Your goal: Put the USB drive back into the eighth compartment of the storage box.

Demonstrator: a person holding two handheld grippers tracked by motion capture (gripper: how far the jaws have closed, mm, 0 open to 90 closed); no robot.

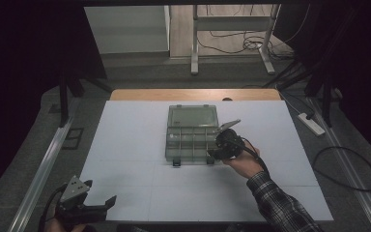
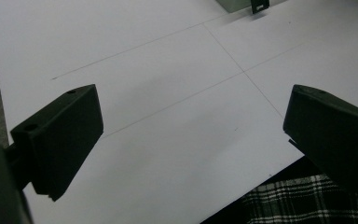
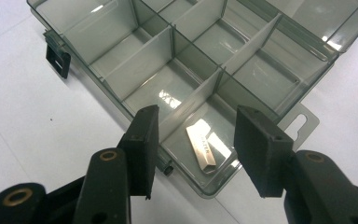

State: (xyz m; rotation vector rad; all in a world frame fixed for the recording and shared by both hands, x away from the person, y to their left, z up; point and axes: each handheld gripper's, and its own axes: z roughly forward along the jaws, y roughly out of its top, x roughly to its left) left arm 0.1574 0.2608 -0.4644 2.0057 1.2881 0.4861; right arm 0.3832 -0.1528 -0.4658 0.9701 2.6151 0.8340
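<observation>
Your right gripper (image 3: 193,140) hangs with jaws apart over the clear compartment box (image 1: 192,135) at mid-table, a small metal strip (image 3: 202,148) already lying in its near corner compartment, the placing seemingly done, the lid still open. Your left gripper (image 1: 89,200) waits spread and empty over the white table (image 1: 125,145), dim cabled floor beyond.

The small metal strip (image 3: 203,148) lying in the near corner compartment of the clear compartment box (image 3: 121,88) carries a line of embossed lettering; the characters are too small and blurred to read. No other text is legible
</observation>
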